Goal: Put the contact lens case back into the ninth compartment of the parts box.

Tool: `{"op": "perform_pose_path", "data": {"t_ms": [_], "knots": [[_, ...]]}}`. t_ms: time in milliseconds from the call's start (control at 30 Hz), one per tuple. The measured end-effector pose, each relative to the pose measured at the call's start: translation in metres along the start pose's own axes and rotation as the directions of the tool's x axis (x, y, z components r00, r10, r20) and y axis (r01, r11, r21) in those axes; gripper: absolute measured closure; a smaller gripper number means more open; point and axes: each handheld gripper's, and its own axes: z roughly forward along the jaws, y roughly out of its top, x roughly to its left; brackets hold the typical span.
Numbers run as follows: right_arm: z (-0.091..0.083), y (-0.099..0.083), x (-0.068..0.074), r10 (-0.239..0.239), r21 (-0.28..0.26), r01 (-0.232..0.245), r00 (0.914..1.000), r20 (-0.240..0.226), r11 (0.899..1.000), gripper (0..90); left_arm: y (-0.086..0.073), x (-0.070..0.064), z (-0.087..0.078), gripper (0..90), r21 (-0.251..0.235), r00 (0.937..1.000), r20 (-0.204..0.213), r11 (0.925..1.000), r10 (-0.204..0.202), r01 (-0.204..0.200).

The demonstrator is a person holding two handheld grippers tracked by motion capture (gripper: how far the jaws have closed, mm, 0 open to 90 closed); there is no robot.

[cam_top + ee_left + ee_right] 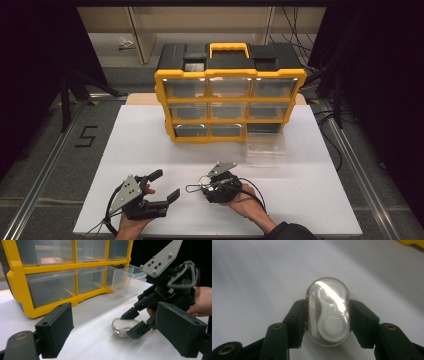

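White worktop (150, 150), lower centre of high view: right gripper (327, 322) clamps a small clear oval case (327, 311), touching the surface; left gripper (159, 187) spread wide, empty. Lift level, keep squeeze even; pulled-out clear drawer (266, 146) by the yellow organizer (230, 102) probably the target.
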Motion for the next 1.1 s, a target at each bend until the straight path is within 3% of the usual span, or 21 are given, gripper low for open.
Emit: {"op": "perform_pose_path", "data": {"t_ms": [433,1100], "knots": [[-0.017,0.005,-0.011,0.02,-0.066,-0.02,0.9998,0.006,0.998,49.6,0.0,0.0,0.0,14.2,-0.005,1.0,0.002,1.0,-0.006,0.006],[-0.034,0.01,-0.02,0.039,-0.118,-0.038,0.9991,0.013,0.992,49.6,0.0,0.0,0.0,14.2,-0.004,1.0,0.004,1.0,-0.002,0.002]]}}
